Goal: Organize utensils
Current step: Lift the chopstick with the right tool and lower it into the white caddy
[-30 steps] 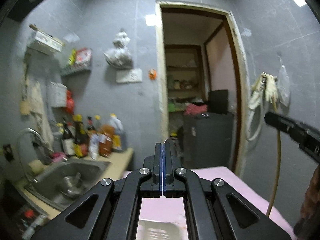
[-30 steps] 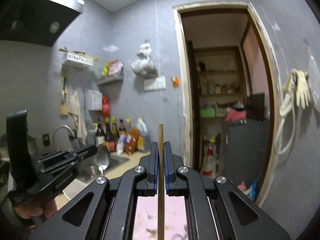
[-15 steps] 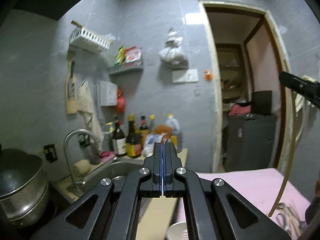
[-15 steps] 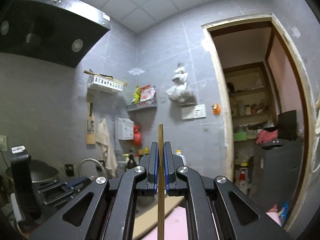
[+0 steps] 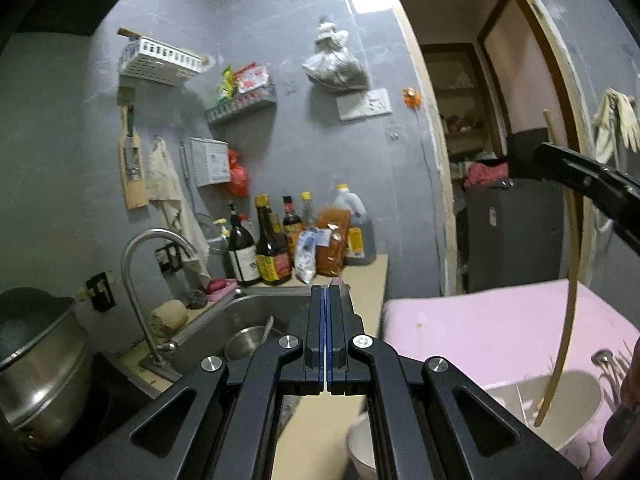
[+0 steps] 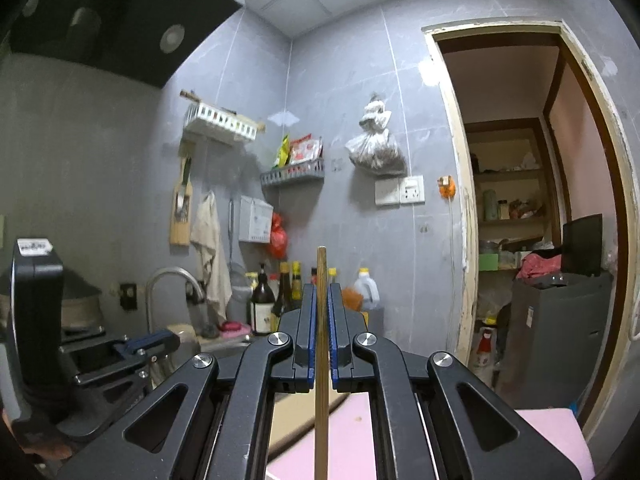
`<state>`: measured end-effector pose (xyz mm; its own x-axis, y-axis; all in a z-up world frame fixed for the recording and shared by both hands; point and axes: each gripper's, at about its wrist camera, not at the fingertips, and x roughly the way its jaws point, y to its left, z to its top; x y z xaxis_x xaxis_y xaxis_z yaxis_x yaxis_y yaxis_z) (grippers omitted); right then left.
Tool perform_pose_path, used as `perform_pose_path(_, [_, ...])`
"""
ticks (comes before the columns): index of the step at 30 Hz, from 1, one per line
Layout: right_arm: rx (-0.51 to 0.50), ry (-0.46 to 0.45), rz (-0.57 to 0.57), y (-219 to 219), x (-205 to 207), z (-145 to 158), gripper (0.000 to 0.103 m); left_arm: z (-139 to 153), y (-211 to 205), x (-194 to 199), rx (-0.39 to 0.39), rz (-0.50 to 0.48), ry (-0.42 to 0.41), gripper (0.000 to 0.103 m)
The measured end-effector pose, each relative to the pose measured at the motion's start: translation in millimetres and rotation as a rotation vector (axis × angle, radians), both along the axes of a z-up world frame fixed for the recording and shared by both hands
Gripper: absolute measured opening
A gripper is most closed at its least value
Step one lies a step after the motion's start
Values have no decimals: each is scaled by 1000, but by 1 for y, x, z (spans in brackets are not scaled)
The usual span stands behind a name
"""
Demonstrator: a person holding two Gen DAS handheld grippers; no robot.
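Observation:
My right gripper point(image 6: 320, 296) is shut on a wooden chopstick point(image 6: 321, 360) that stands upright between its blue pads. In the left wrist view the same chopstick point(image 5: 568, 280) hangs from the right gripper point(image 5: 548, 160), its lower end above a white container point(image 5: 560, 404) on the pink table cover point(image 5: 480, 324). My left gripper point(image 5: 327, 296) is shut and empty, held over the counter beside the sink point(image 5: 240, 312). Metal utensils point(image 5: 608, 364) lie at the right edge of the pink cover.
A steel bowl point(image 5: 244, 340) sits in the sink under a curved tap point(image 5: 140, 264). Sauce bottles point(image 5: 276, 240) stand along the back of the counter. A large steel pot point(image 5: 36, 356) is at far left. A white cup point(image 5: 360, 448) sits below my left gripper.
Both grippers have swung left toward the sink wall and tilted. The chopstick stays clamped in the right gripper and now hangs over the white container. The left gripper stays shut.

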<state>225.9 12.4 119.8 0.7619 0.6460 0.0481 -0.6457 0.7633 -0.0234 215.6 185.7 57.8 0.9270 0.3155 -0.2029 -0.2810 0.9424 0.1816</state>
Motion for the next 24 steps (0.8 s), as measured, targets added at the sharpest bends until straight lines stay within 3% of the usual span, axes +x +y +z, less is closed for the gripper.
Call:
perform_pose_path(7, [-72, 86, 18, -2, 2, -19, 3, -16, 5, 7, -82, -65, 72, 0])
perform_pose_path(12, [-93, 144, 23, -9, 4, -28, 4, -17, 11, 5, -231, -172, 104, 1])
perform_pose_path(19, [-70, 169, 68, -25, 1, -25, 21, -4, 11, -4, -394, -277, 84, 3])
perform_pose_path(22, [-50, 157, 68, -34, -2, -17, 25, 9, 7, -9, -430, -307, 53, 16])
perform_pose_path(24, [-29, 147, 58, -42, -4, -11, 33, 18, 3, -15, -447, -324, 23, 32])
